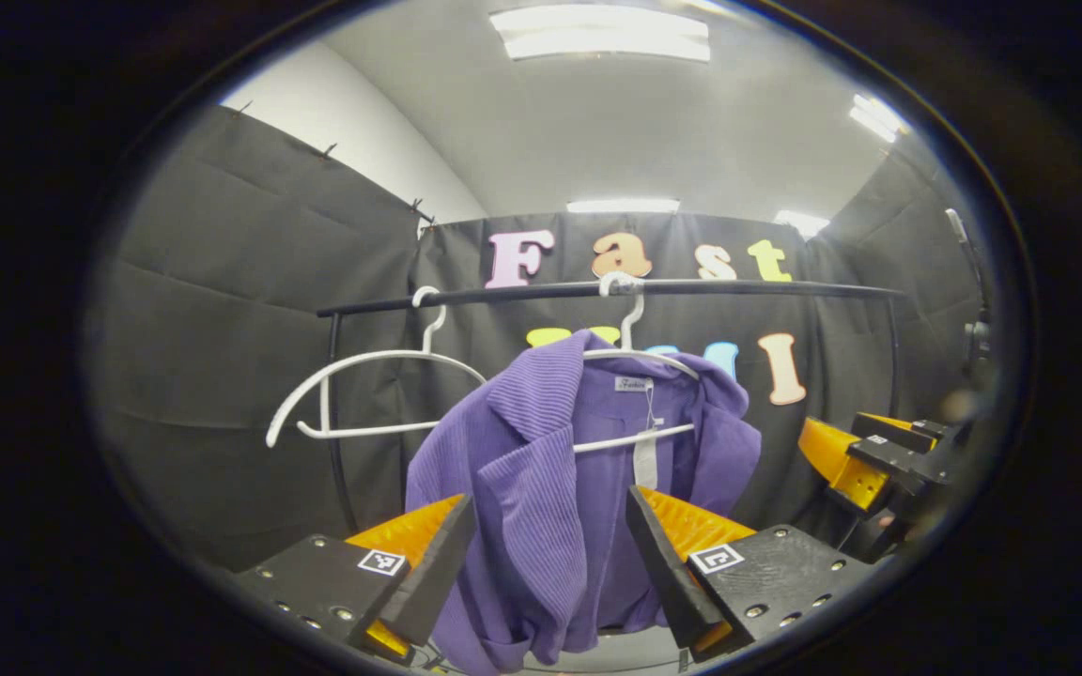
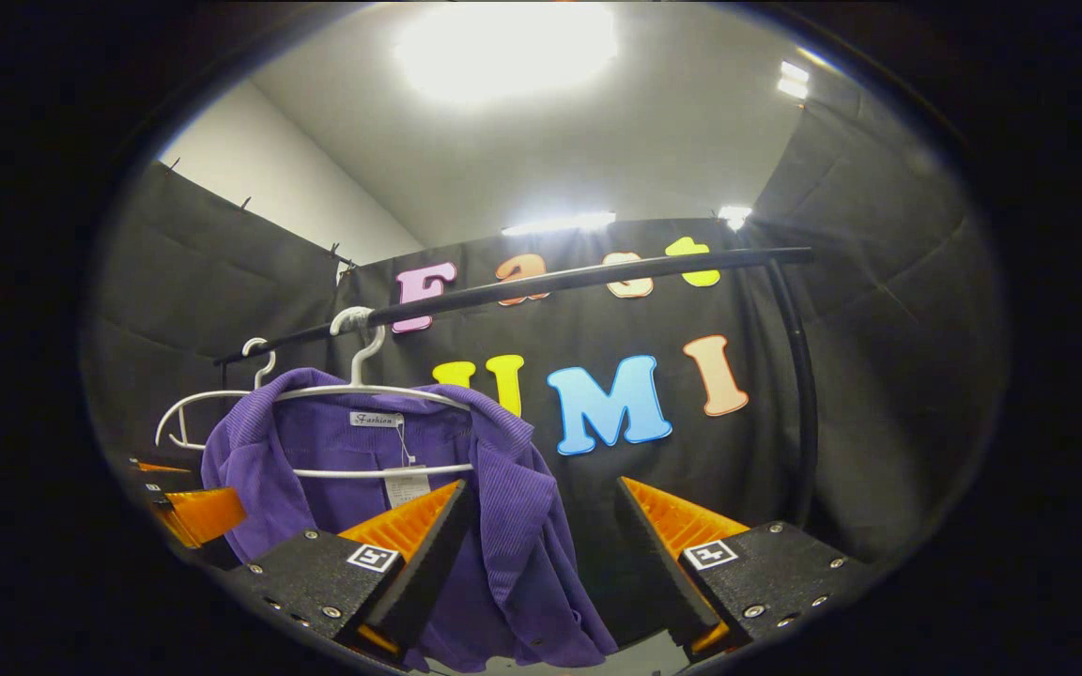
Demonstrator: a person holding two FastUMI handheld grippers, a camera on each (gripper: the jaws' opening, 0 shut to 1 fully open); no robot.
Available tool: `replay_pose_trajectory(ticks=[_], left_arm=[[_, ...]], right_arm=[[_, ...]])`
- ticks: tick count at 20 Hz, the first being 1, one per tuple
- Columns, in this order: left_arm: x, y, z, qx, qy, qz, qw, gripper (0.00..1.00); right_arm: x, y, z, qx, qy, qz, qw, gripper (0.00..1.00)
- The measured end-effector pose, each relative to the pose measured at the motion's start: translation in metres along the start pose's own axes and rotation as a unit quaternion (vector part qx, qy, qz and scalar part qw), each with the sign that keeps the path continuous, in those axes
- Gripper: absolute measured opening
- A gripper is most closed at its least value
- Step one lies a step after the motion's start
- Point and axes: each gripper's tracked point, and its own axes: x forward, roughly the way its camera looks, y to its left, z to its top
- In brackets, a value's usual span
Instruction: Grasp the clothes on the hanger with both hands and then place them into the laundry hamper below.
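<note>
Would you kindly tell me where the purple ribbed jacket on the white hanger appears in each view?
Left gripper view: the purple ribbed jacket hangs centre, between the left gripper fingers.
Right gripper view: lower left.
Shared landmark: the black clothes rail above it.

Left claw: two wedge-shaped fingers with ribbed inner pads, each on a flat black mounting block with round screws along the edge and a small square black-and-white marker tag on top. Right claw: same build, ribbed wedge fingers, black blocks, screws, one square marker tag per block.
</note>
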Motion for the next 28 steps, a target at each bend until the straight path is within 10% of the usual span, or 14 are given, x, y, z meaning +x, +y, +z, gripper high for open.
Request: replay_pose_trajectory(ticks=[18,22,25,28], left_arm=[[0.067,0.015,-0.041,0.039,0.018,0.064,0.997,0.99],[0.07,0.016,-0.051,0.058,0.026,0.075,0.995,0.88],[0.07,0.016,-0.053,0.054,0.028,0.07,0.996,0.8],[0.071,0.022,-0.055,0.045,0.03,0.075,0.996,0.51]], right_arm=[[0.121,0.031,-0.098,-0.007,0.095,0.029,0.995,0.94],[0.124,0.034,-0.109,-0.012,0.098,0.037,0.994,0.71],[0.127,0.032,-0.104,-0.011,0.086,0.027,0.996,0.32],[0.121,0.029,-0.084,-0.016,0.05,0.029,0.998,0.05]])
